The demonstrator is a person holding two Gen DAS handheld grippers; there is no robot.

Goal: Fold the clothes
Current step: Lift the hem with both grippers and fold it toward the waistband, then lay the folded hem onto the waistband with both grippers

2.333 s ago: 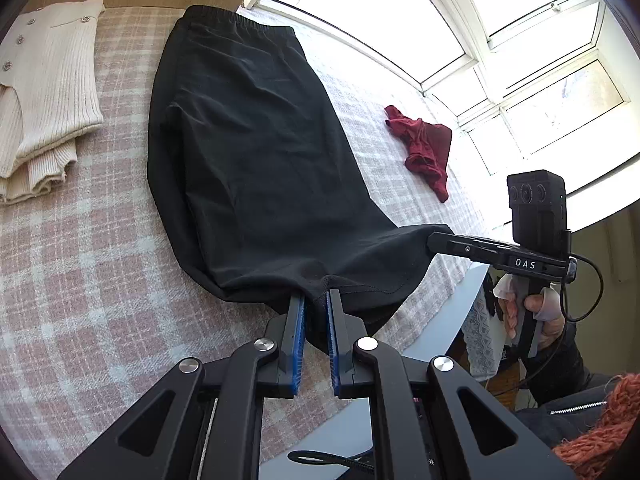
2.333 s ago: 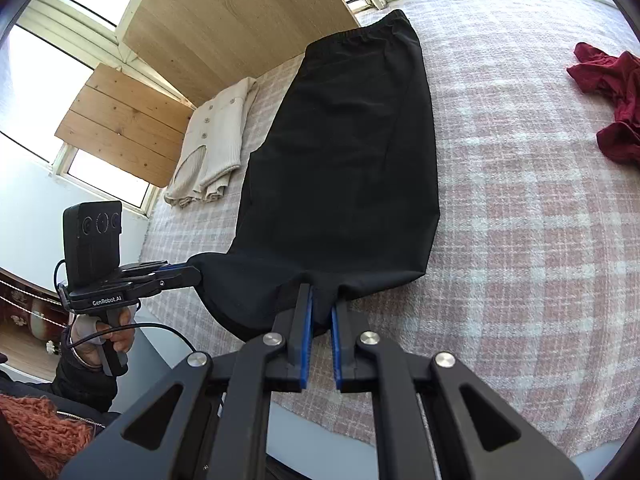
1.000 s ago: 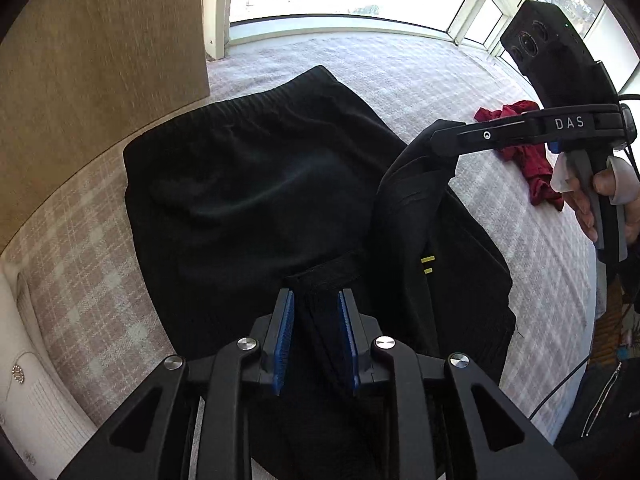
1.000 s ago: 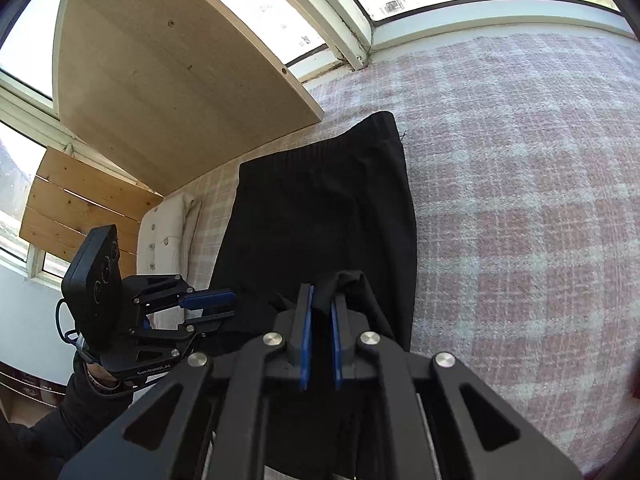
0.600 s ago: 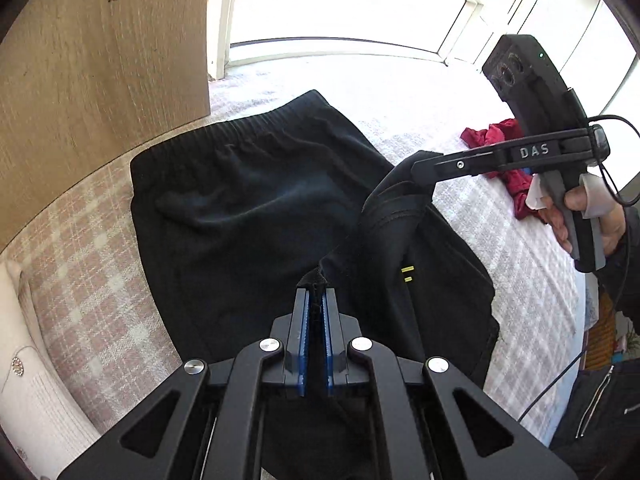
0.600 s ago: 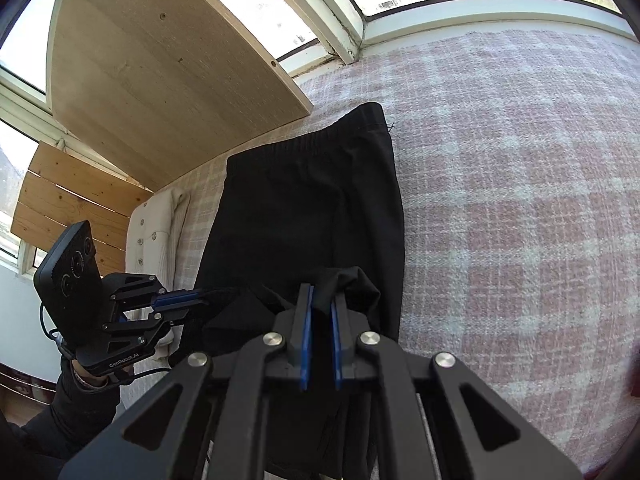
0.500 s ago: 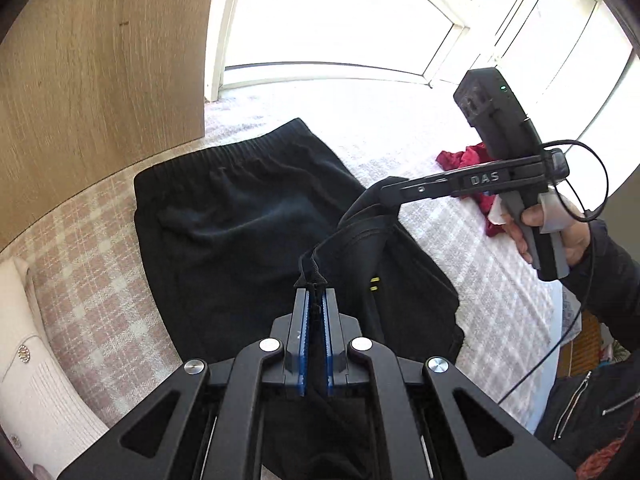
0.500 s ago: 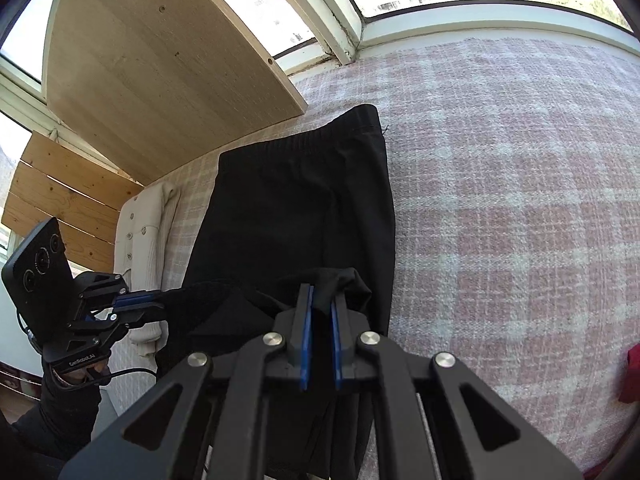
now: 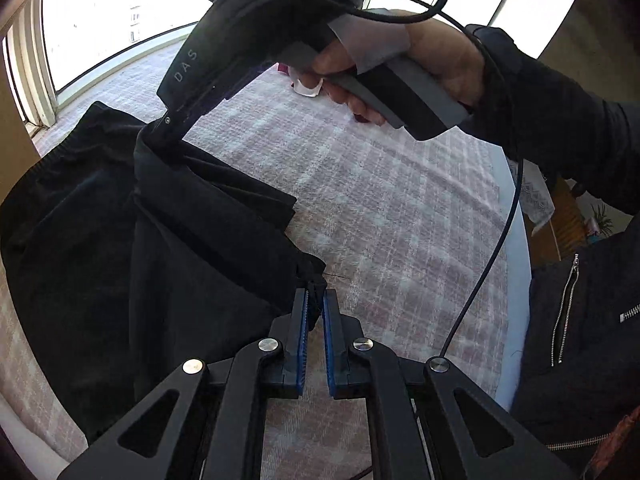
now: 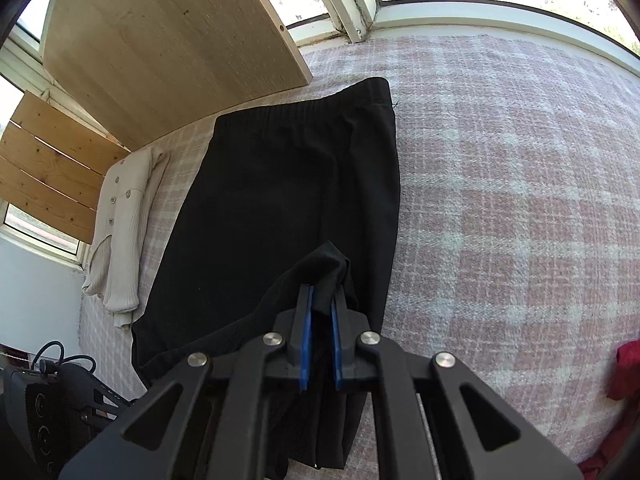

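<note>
A pink plaid bedcover (image 10: pixel 520 184) spreads wide, its right side bare out to the window sill (image 10: pixel 500 12). On the left half lie black trousers (image 10: pixel 288 184), waistband far against a wooden board (image 10: pixel 168 36), their near end doubled back over themselves. A cream cardigan (image 10: pixel 124 216) lies just left, a red garment (image 10: pixel 628 364) at the near right edge. The right gripper (image 10: pixel 320 300) pinches the lifted hem. The left gripper (image 9: pixel 316 300), jaws narrow after closing, nips a corner of the black cloth near the fold's right edge.
</note>
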